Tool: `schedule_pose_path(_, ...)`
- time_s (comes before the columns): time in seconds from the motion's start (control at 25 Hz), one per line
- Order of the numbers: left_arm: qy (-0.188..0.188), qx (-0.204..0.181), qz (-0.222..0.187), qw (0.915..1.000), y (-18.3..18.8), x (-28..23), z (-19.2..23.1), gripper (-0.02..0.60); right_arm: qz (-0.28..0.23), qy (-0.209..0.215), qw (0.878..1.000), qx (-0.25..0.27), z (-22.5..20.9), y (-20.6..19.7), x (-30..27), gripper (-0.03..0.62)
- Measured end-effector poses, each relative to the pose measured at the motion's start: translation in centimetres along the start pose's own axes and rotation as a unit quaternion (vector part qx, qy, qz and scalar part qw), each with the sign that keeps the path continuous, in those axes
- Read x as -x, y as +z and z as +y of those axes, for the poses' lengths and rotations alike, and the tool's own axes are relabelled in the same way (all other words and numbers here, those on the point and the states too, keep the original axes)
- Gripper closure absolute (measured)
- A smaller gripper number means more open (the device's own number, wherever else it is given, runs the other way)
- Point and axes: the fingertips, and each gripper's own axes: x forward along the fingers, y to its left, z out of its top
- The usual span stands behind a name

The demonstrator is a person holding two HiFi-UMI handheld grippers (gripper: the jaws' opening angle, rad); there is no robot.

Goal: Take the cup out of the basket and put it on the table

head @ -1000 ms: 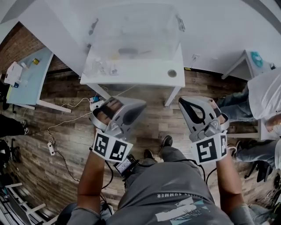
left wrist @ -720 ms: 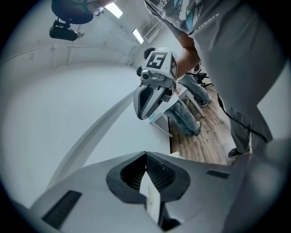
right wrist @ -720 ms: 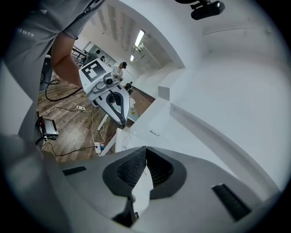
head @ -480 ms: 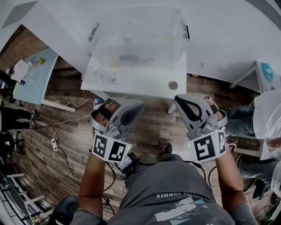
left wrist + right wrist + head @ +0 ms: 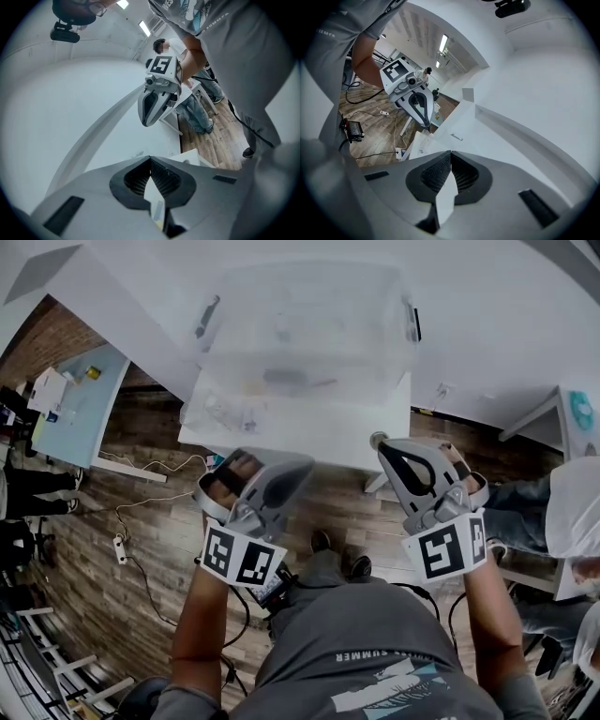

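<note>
A clear plastic basket [image 5: 305, 334] with cloudy walls stands on a white table [image 5: 281, 432] at the top of the head view. A dark blurred shape [image 5: 291, 379] shows through its wall; I cannot make out a cup. My left gripper [image 5: 302, 467] and right gripper [image 5: 386, 454] hang over the wooden floor just short of the table's front edge. They point towards each other, both shut with nothing between the jaws. The left gripper [image 5: 150, 159] view shows the right gripper [image 5: 157, 89] opposite it. In the right gripper [image 5: 450, 152] view, the left gripper [image 5: 412, 96] hangs beside the basket [image 5: 459, 123].
A blue-topped side table [image 5: 66, 399] stands at the left. Cables and a power strip [image 5: 117, 545] lie on the wooden floor. A seated person [image 5: 567, 512] and another white table [image 5: 562, 413] are at the right. A round hole [image 5: 378, 439] marks the table's near right corner.
The table and basket have come nearer and lower in the head view. Both grippers have kept their pose, still shut.
</note>
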Motion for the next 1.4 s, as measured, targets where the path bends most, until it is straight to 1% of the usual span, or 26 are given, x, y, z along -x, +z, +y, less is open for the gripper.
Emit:
schedule_pose_path(0.4, -0.003, -0.006, -0.04, 0.9992, -6.4, -1.5, 4.5, 0.572, 0.032, -0.02, 0.999, -0.001, -2.6, 1.1, -7.1, 0.582)
schedule_pose_path(0.48, -0.005, -0.005, -0.043, 0.999, -7.5, -1.9, 5.2, 0.572, 0.037, -0.019, 0.999, -0.001, -3.0, 1.2, -8.3, 0.582)
schedule_pose_path(0.64, -0.003, 0.009, -0.049, 0.9988, -9.0, -3.2, 6.6, 0.572, 0.048, -0.009, 0.999, -0.003, -4.2, 0.4, -10.4, 0.582)
schedule_pose_path(0.92, -0.003, 0.028, -0.022, 0.9994, -11.5, -6.8, 8.3, 0.572, 0.048, 0.022, 0.998, -0.015, -6.8, -2.8, -14.9, 0.582)
schedule_pose_path(1.0, 0.004, 0.034, -0.014, 0.9993, -11.8, -7.5, 8.9, 0.572, 0.041, 0.03, 0.999, -0.014, -7.8, -3.5, -16.2, 0.582)
schedule_pose_path(1.2, 0.023, 0.035, 0.016, 0.999, -12.6, -9.7, 10.8, 0.572, 0.025, 0.044, 0.999, -0.009, -10.7, -5.2, -18.5, 0.582)
schedule_pose_path(1.32, 0.035, 0.039, 0.022, 0.9984, -12.5, -11.0, 12.0, 0.572, 0.02, 0.053, 0.998, 0.001, -12.1, -6.3, -19.6, 0.582)
schedule_pose_path(1.4, 0.036, 0.041, 0.022, 0.9983, -12.5, -11.9, 12.7, 0.572, 0.021, 0.055, 0.998, 0.0, -13.1, -7.1, -20.4, 0.582)
